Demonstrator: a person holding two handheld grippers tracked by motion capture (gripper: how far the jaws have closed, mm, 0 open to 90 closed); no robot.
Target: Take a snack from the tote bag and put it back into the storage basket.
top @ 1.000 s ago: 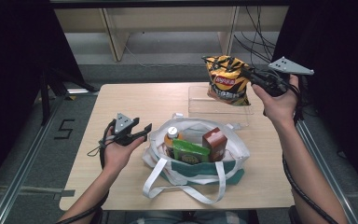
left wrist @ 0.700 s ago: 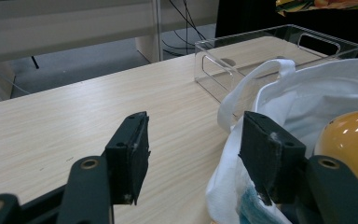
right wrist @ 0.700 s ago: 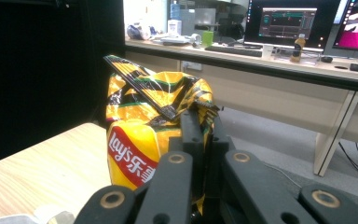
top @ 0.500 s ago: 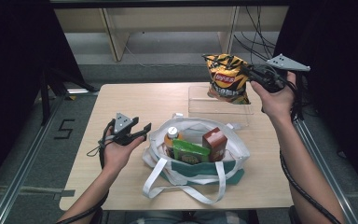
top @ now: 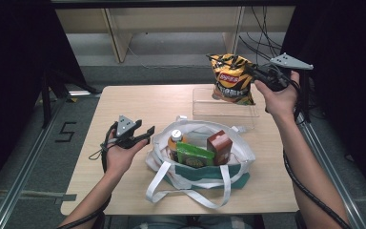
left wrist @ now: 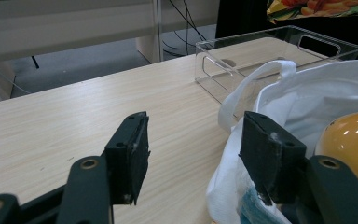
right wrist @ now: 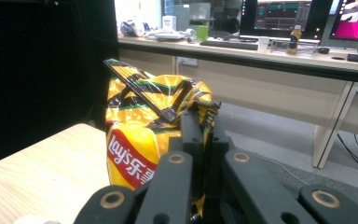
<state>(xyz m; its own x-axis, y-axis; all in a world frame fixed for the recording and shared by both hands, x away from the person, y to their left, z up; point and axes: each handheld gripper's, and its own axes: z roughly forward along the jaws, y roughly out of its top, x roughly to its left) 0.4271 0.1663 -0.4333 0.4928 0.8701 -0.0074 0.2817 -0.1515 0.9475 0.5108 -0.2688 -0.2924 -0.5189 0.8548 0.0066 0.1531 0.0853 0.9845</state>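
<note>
My right gripper (top: 256, 75) clamps a Lay's chip bag (top: 231, 79) at upper right, hanging above the bin (top: 205, 112); my left gripper (top: 145, 135) gapes empty.

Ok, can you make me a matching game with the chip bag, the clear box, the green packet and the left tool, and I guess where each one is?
Things:
1. chip bag
2. clear box
3. green packet
4. left tool

Places or states:
A. inside the white tote bag
B. on the table behind the tote, with nothing in it
C. pinched by the right tool, up in the air
D. open, beside the tote's edge

Pairs: 1-C, 2-B, 3-A, 4-D
</note>
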